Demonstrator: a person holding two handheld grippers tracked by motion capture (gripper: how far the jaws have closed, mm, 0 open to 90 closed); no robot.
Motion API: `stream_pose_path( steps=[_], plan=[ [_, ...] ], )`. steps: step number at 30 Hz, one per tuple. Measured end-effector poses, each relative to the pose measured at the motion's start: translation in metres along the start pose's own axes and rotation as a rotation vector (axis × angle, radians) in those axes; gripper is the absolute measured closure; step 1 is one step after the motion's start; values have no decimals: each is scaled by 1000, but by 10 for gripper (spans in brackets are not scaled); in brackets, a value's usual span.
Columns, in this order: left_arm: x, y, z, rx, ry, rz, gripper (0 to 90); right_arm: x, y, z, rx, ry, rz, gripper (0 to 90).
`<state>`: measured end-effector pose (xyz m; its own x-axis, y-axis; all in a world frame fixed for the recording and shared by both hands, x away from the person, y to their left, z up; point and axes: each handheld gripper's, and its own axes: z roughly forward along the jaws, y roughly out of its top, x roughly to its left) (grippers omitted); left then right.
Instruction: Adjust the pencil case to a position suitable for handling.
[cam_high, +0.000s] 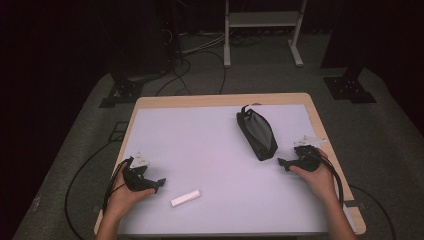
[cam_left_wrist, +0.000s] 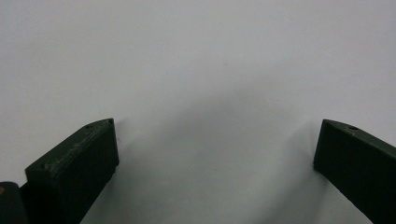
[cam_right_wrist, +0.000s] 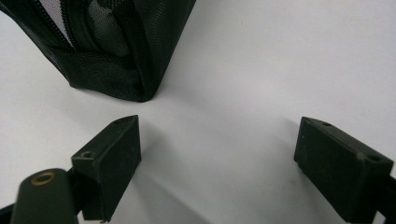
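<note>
White table (cam_high: 215, 150), dark room.

Black mesh cloth pouch (cam_right_wrist: 112, 51), matt white tabletop (cam_high: 210, 150)

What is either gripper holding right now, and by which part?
Nothing is held. The left gripper and the right gripper both stand open over the bare mat; the black mesh pouch lies just ahead of the right one, untouched.

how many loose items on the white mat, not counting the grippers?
2. A black mesh pouch lies right of centre toward the far edge, just ahead of the right gripper. A small white stick lies near the front, beside the left gripper.
</note>
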<state>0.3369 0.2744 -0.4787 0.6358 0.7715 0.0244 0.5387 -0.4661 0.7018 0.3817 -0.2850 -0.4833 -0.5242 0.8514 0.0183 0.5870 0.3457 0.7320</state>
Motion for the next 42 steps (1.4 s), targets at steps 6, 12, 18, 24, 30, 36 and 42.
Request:
stream_pose_path(
  steps=[6,12,18,24,30,36,42],
  plan=[
    [0,0,0,0,0,-1,0,0,1,-1,7,-3,-1,173],
    [0,0,0,-1,0,0,0,1,4,-7,8,-21,12,313],
    [0,0,0,-1,-1,-1,0,2,8,-15,-16,-36,23,375],
    [0,0,0,-1,-2,-2,0,2,14,-26,-47,-31,56,407],
    [0,0,0,-1,-2,-1,0,0,21,-33,-60,-29,74,413],
    [0,0,0,-1,-2,-2,0,0,26,-37,-80,-21,80,408],
    [0,0,0,-1,-2,-2,0,-1,28,-39,-88,-12,93,407]
  ],
)
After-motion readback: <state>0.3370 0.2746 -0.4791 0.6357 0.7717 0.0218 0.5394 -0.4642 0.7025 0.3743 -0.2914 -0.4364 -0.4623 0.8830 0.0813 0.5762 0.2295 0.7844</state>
